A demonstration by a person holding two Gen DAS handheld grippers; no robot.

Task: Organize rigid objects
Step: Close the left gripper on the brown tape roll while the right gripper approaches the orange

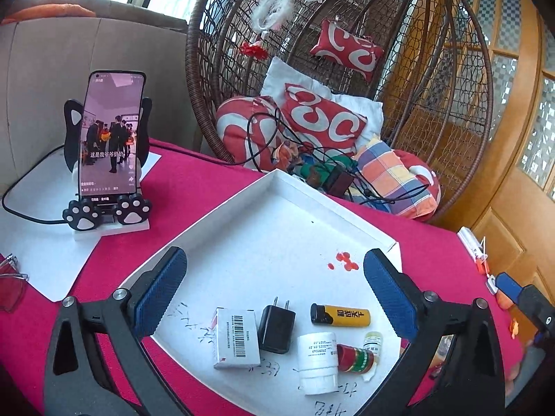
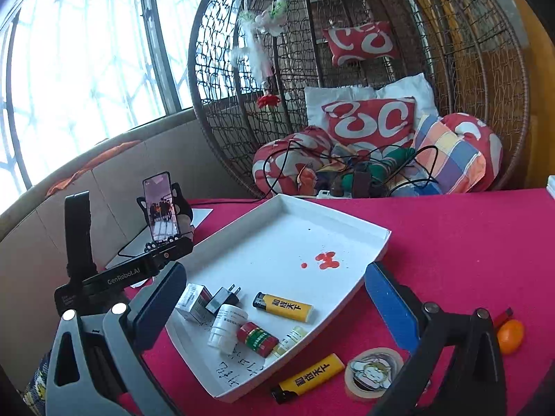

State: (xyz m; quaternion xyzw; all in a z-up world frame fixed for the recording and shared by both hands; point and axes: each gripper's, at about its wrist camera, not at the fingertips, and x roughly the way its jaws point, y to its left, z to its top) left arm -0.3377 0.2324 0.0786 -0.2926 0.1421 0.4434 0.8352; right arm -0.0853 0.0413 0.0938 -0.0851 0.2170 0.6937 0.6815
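Note:
A white tray [image 1: 277, 235] [image 2: 288, 239] lies on the red tablecloth. At its near end sit a barcoded white box [image 1: 236, 341], a black charger plug [image 1: 277, 327], a yellow lighter [image 1: 341, 314] [image 2: 284, 306], a white pill bottle [image 1: 317, 360], a red jar [image 1: 355, 358] and a small vial [image 1: 373, 341]. My left gripper [image 1: 274, 260] hangs open over the tray, nothing between its fingers. The right gripper [image 2: 275, 270] is open too, empty, above the tray's near right side. A second yellow lighter [image 2: 308, 376] lies on the cloth just outside the tray.
A tape roll [image 2: 373, 372] and an orange fruit [image 2: 510, 336] lie on the cloth at right. A phone on a paw-shaped stand [image 1: 111, 138] stands at back left with its cable. A wicker hanging chair [image 1: 433, 69] full of cushions is behind the table.

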